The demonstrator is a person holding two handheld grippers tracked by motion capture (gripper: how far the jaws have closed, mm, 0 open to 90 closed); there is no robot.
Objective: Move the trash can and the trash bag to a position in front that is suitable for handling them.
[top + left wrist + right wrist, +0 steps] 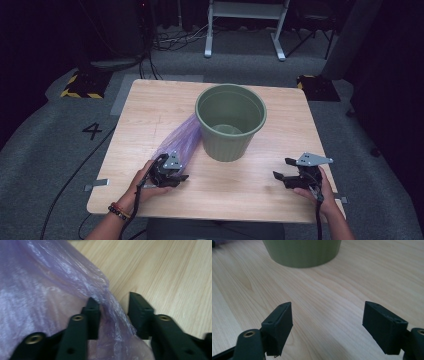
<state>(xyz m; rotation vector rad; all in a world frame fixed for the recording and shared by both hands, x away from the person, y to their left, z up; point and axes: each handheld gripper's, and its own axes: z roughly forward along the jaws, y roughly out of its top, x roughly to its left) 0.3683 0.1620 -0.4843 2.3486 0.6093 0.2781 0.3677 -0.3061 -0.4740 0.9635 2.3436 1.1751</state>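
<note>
Bag [50, 290] not yet in bin [230, 120] — left gripper [113, 312] jaws parted around its film, right gripper [328, 325] released, empty.

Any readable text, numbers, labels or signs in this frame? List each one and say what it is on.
"4": a large dark numeral on the grey floor, left of the table.
Yellow-and-black hazard stripes on a floor plate beyond the table's left corner: a marking, no words.
No lettering is readable on the green bin, the purple bag or either gripper.
</note>
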